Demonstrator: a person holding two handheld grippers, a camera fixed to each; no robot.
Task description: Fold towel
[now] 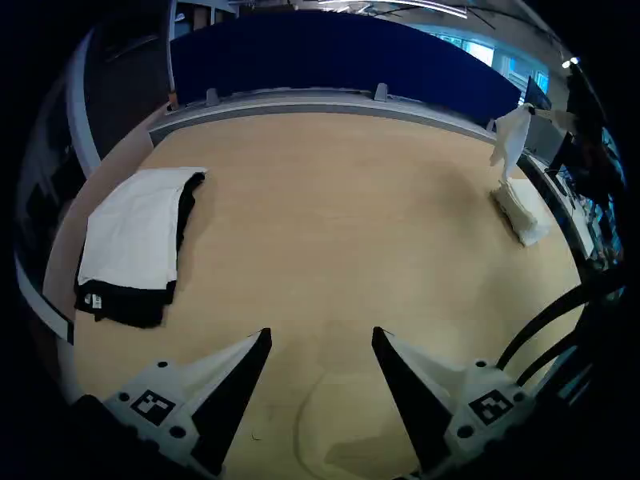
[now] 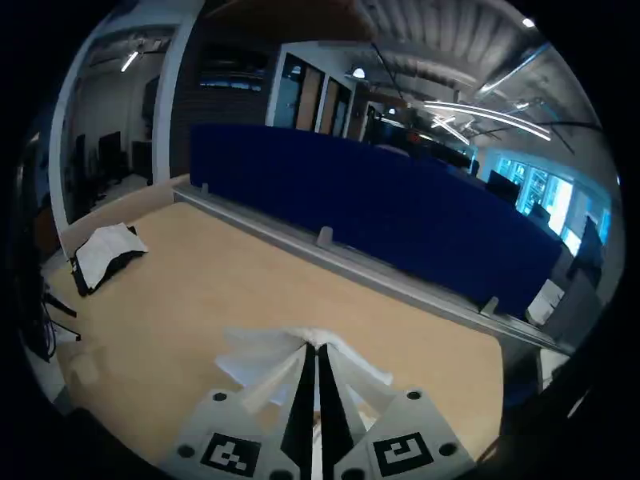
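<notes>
Currently the right tool [image 2: 317,352] clamps one white towel [image 2: 258,362] over the counter [image 2: 200,280]; the left tool [image 1: 320,334] gapes empty. One white cloth [image 1: 132,232] lies folded atop one black cloth [image 1: 128,302].

Pale wood counter [image 1: 344,216] backed by dark blue partition [image 2: 384,208]; grey rail [image 1: 320,104] set along its base. Strip lights [image 2: 472,112] hung from exposed ceiling [image 2: 448,48]. Bright windows [image 2: 552,200] seen at right.
</notes>
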